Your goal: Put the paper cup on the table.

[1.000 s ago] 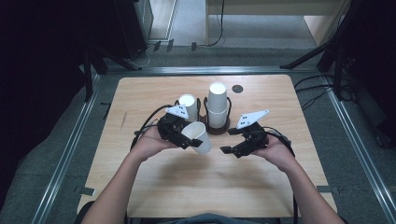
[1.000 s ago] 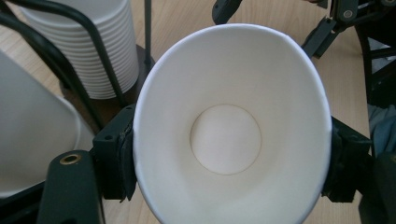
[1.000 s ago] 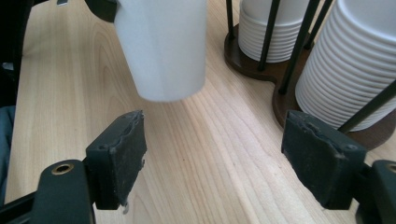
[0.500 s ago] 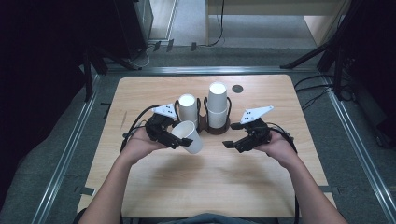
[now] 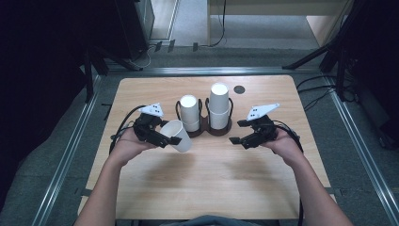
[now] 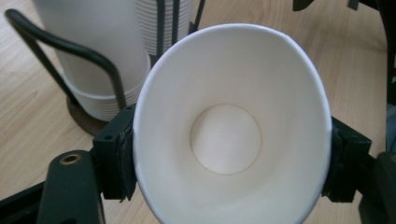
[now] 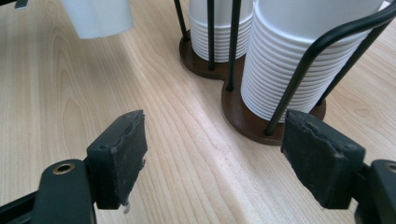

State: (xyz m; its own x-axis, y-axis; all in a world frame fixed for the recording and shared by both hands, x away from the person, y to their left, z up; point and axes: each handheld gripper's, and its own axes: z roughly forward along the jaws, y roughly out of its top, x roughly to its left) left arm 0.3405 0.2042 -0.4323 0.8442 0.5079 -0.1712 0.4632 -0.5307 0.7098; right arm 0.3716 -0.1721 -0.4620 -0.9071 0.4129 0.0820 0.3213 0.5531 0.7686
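A white paper cup (image 5: 179, 135) (image 6: 229, 126) is squeezed oval between the pads of my left gripper (image 5: 170, 136), held tilted over the table left of the holder, its mouth facing the left gripper camera. A dark twin cup holder (image 5: 207, 127) carries two stacks of white cups (image 5: 190, 112) (image 5: 219, 105). My right gripper (image 5: 237, 133) (image 7: 212, 158) hovers just right of the holder, jaws wide apart with only bare wood between them. The held cup's bottom (image 7: 99, 17) shows at the top left of the right gripper view.
The wooden table (image 5: 207, 188) has a small dark round spot (image 5: 239, 89) behind the holder. Metal rails and grey floor run along both table sides, with black stands and cables at the back. Both forearms come in from the near edge.
My left gripper has carried the cup away from the holder, leftward and toward the near side. The right gripper has stayed almost where it was.
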